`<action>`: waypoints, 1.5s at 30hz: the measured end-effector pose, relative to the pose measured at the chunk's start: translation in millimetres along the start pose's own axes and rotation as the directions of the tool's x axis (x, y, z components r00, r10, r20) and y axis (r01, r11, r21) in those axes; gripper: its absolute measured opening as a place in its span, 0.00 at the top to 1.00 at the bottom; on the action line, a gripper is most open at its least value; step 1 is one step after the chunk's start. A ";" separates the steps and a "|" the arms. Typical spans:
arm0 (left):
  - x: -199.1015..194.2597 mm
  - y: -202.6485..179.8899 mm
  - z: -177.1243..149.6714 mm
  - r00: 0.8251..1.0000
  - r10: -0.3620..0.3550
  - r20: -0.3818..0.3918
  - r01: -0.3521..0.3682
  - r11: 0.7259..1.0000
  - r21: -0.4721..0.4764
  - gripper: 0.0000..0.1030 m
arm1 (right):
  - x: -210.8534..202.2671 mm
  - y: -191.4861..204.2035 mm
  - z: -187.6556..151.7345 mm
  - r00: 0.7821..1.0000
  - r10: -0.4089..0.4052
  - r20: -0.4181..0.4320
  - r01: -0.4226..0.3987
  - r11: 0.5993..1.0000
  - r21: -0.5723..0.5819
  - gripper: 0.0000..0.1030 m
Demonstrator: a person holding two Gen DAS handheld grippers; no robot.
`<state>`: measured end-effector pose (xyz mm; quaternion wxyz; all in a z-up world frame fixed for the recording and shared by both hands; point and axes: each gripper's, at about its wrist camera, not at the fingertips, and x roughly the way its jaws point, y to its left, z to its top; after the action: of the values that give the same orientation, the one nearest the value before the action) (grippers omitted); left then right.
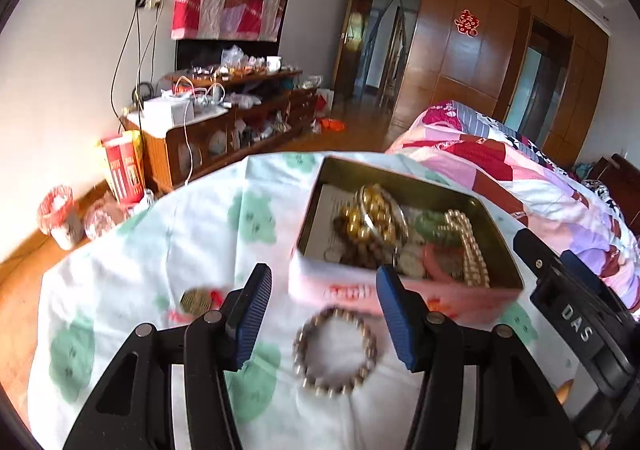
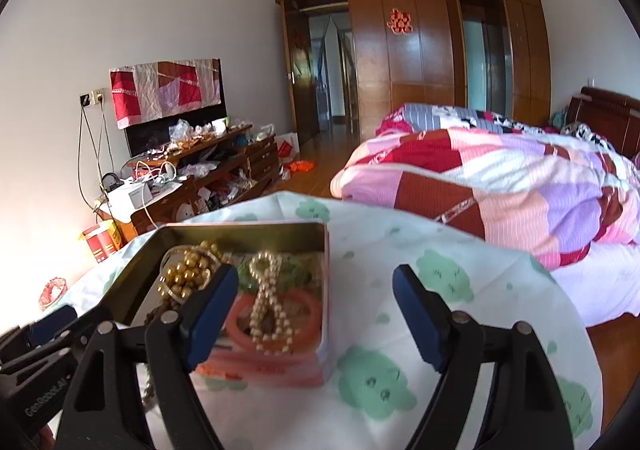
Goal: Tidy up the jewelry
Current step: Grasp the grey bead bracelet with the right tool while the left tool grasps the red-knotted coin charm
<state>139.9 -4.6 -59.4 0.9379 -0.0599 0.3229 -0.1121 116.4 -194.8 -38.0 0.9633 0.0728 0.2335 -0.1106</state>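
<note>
both grippers open, empty. left gripper (image 1: 324,310) over bead bracelet (image 1: 335,350) on cloth (image 1: 140,250). right gripper (image 2: 316,314) by jewelry tin (image 2: 256,228).

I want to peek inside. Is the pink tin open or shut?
Open. The pink tin has no lid on, and the pearl necklace and gold beads show inside.

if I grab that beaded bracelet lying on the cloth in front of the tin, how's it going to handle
The beaded bracelet is a ring of separate round beads, so it will probably sag and swing rather than hold its shape. Smooth, shiny beads may slip between the left gripper pads. Pushed, it would likely drag and bunch the cloth.
</note>
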 end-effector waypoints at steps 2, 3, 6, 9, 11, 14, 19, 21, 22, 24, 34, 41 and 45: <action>-8.9 3.2 -4.9 1.000 -0.001 -0.003 0.001 1.000 -0.004 0.46 | -3.6 -1.1 -2.7 1.000 0.005 -0.015 -0.005 1.000 0.014 0.20; -12.3 6.7 -6.8 1.000 -0.001 -0.009 0.001 1.000 -0.006 0.46 | -6.5 -1.6 -3.9 1.000 0.005 -0.015 -0.005 1.000 0.018 0.20; -19.8 17.9 -13.5 0.999 0.005 -0.037 -0.006 1.000 -0.016 0.46 | -10.5 -2.0 -7.5 1.000 0.007 -0.022 -0.006 1.000 0.014 0.20; -26.0 33.1 -20.6 0.997 0.029 -0.074 -0.031 0.999 -0.026 0.46 | -14.4 0.9 -11.1 0.999 0.029 -0.045 -0.028 1.000 0.014 0.20; -28.2 41.5 -24.1 0.994 0.038 -0.102 -0.042 0.999 -0.029 0.46 | -18.1 5.1 -13.3 0.998 0.045 -0.054 -0.044 0.999 0.004 0.20; -32.9 54.2 -29.1 0.990 0.061 -0.124 -0.066 0.997 -0.037 0.46 | -23.6 13.6 -18.7 0.995 0.075 -0.073 -0.077 0.997 -0.018 0.20; -33.2 68.3 -35.5 0.985 0.082 -0.151 -0.092 0.994 -0.056 0.46 | -31.1 29.8 -26.8 0.990 0.104 -0.097 -0.111 0.992 -0.062 0.20; -32.9 68.4 -35.9 0.984 0.084 -0.154 -0.093 0.994 -0.050 0.46 | -32.5 32.0 -29.2 0.987 0.114 -0.112 -0.121 0.991 -0.058 0.20; -33.1 68.2 -35.6 0.985 0.083 -0.153 -0.091 0.995 -0.044 0.46 | -32.7 33.1 -31.2 0.983 0.131 -0.131 -0.138 0.989 -0.048 0.20; -33.0 65.5 -34.7 0.986 0.074 -0.150 -0.079 0.996 -0.030 0.46 | -33.5 36.5 -34.7 0.976 0.151 -0.159 -0.159 0.986 -0.041 0.20; -25.1 47.4 -17.0 0.994 0.054 -0.095 -0.048 0.997 0.064 0.46 | -38.3 41.6 -40.7 0.965 0.161 -0.208 -0.168 0.986 -0.015 0.20; 11.4 39.4 -1.2 0.987 0.041 -0.153 -0.027 0.995 0.092 0.61 | -36.3 39.4 -41.7 0.961 0.161 -0.223 -0.163 0.987 0.009 0.20; 34.1 44.2 -5.9 0.962 0.044 -0.270 -0.030 0.998 0.057 0.86 | -37.2 40.4 -42.2 0.960 0.165 -0.225 -0.168 0.986 0.003 0.20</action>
<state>170.0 29.5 -92.4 0.8881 -0.0134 0.4461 -0.1100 75.9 -141.0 -54.2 0.9371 0.0964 0.3349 -0.0184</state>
